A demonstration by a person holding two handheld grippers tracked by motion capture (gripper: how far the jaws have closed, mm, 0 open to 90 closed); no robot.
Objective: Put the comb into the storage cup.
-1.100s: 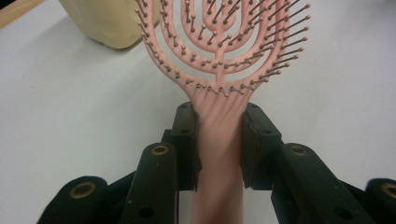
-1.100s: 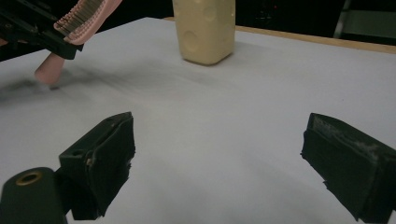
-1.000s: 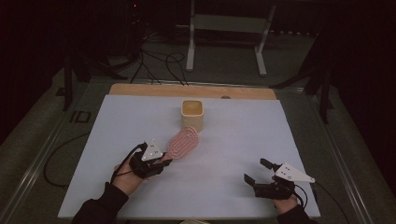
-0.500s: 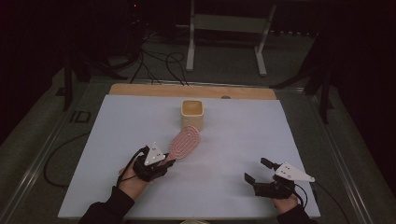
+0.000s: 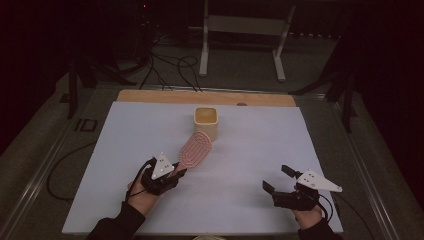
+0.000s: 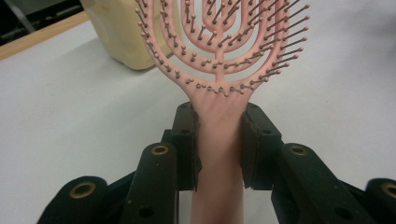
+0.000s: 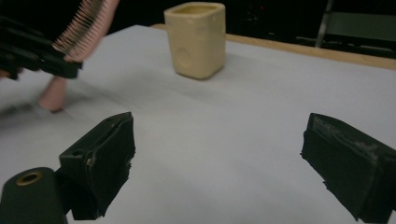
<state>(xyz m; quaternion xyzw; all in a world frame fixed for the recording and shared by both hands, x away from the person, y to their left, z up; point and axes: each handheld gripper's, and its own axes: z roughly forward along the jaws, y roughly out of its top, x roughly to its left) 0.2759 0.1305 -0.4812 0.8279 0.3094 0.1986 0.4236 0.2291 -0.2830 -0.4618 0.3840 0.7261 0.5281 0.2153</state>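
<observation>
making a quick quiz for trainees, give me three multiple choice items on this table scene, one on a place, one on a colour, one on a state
1. Where is the cream cup?
A. at the table's far middle, beyond the hairbrush head
B. by the right tongs
C. on the floor

2. What colour is the hairbrush?
A. blue
B. pink
C. green

3. What state are the right tongs in?
A. shut on the cup
B. shut on the hairbrush
C. open, holding nothing

Answers:
1 A, the high view shows the cup just past the brush head, near the wooden strip.
2 B, the left gripper view shows pink frame and handle.
3 C, its jaws stand wide apart over bare white table; the left tongs clamp the brush handle.
</observation>
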